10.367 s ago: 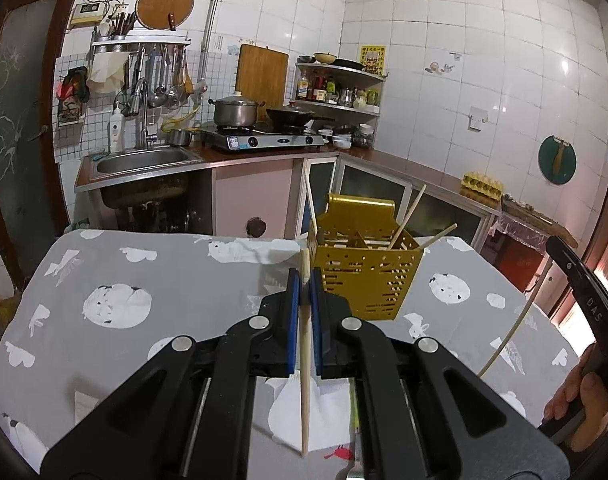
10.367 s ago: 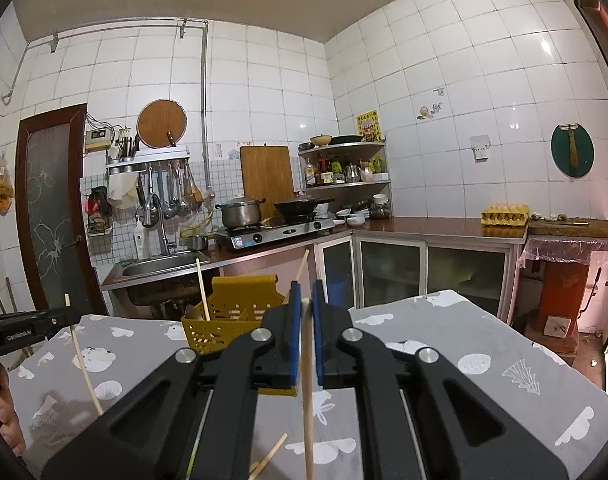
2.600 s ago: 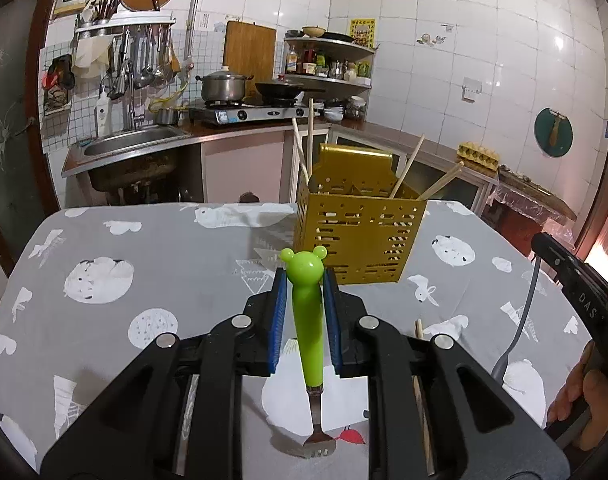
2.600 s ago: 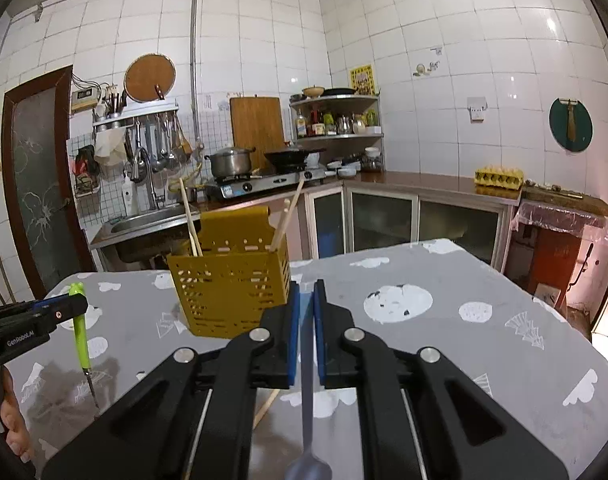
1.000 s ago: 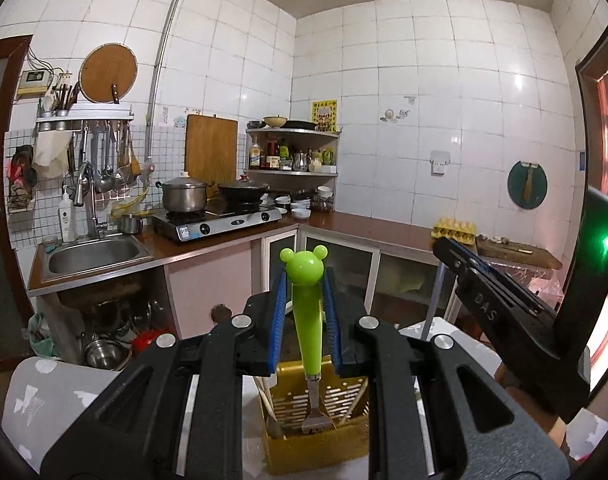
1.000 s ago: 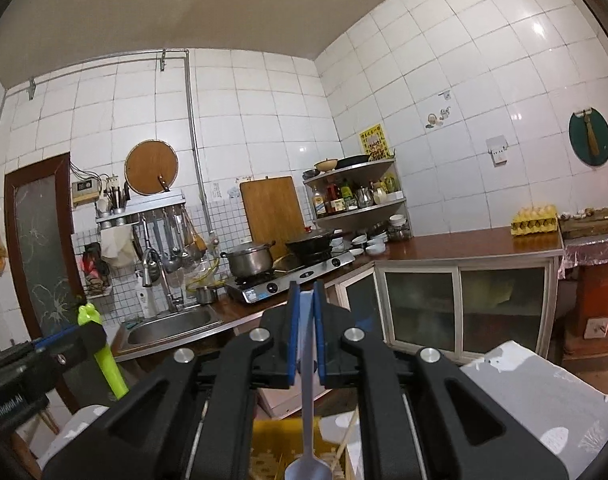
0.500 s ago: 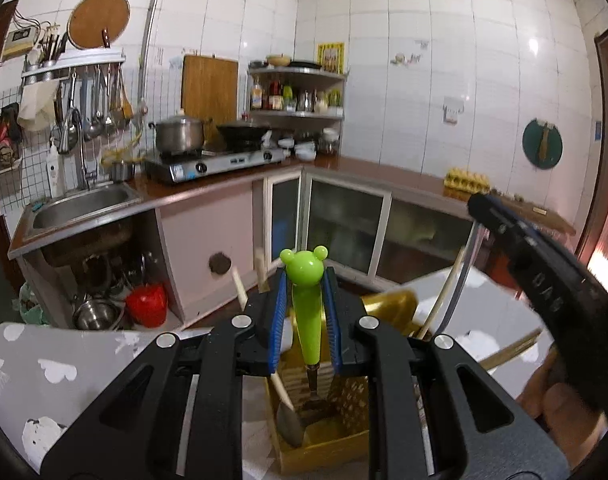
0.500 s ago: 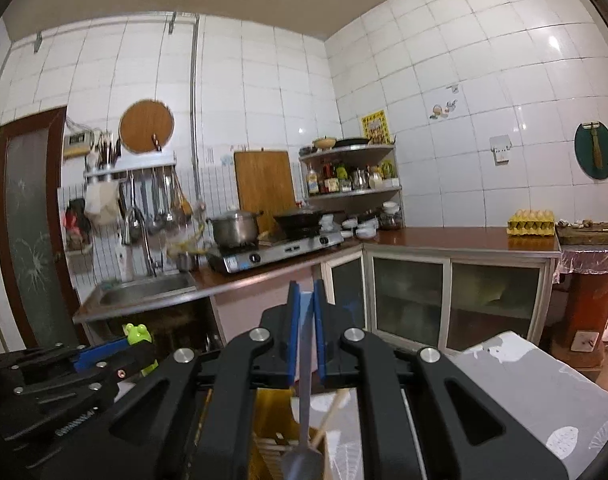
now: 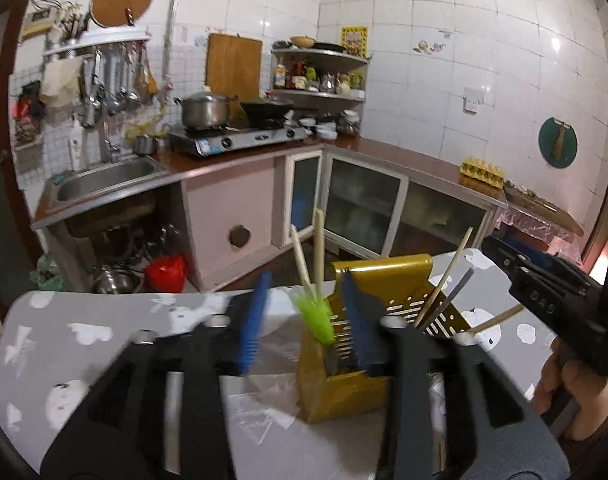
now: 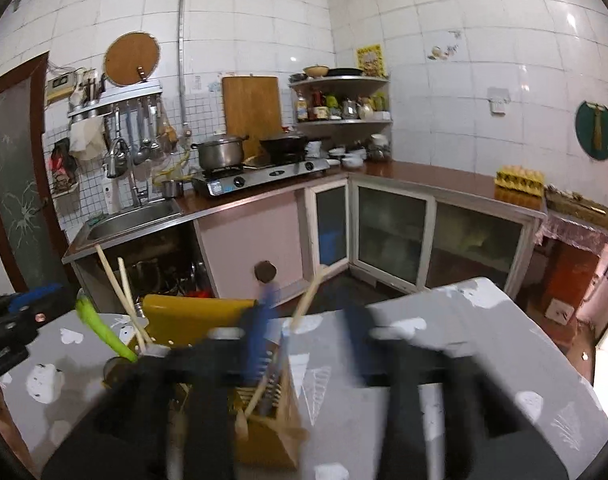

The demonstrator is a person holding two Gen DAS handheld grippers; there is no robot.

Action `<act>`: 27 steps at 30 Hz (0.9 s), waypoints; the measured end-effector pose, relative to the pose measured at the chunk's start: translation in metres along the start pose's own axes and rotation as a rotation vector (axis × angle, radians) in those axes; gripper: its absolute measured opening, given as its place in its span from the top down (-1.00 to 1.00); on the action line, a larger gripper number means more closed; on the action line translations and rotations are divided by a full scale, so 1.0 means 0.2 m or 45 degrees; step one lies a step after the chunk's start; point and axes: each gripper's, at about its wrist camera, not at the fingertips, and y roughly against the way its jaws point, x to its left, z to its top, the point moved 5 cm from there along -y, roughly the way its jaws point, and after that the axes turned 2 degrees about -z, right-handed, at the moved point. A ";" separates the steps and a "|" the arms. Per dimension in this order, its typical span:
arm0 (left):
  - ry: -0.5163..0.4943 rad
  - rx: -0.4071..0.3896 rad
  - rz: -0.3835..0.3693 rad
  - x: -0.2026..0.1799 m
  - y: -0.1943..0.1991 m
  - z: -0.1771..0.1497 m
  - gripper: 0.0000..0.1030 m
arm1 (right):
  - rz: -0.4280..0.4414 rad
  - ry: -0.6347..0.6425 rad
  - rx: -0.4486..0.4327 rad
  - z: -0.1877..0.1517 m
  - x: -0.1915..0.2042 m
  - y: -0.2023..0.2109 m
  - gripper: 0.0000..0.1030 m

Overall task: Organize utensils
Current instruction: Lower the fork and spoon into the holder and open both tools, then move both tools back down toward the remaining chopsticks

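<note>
Both tongs are seen spread wide with nothing gripped between their blue pads: the left tongs (image 9: 304,320) frame the green plastic-handled fork (image 9: 317,312), which stands tines-down and tilted inside the perforated yellow plastic utensil caddy (image 9: 360,364) on the grey patterned tabletop (image 9: 84,332), while the right tongs (image 10: 308,340) hover above the same caddy, where a grey metal spoon handle (image 10: 275,356) leans among pale wooden chopsticks (image 10: 308,300). The fork is judged light and stiff, its smooth moulded handle a little slippery, and best taken at mid-handle. The chopsticks are judged light, thin and prone to rolling. The caddy's front face and the person's right hand (image 9: 572,384) are shown only in the left view; the caddy's interior is shown from above only in the right view.
</note>
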 end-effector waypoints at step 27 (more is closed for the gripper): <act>0.073 0.264 0.139 0.33 0.21 -0.81 -0.90 | -0.159 -0.062 0.483 -0.97 -0.06 0.19 -0.28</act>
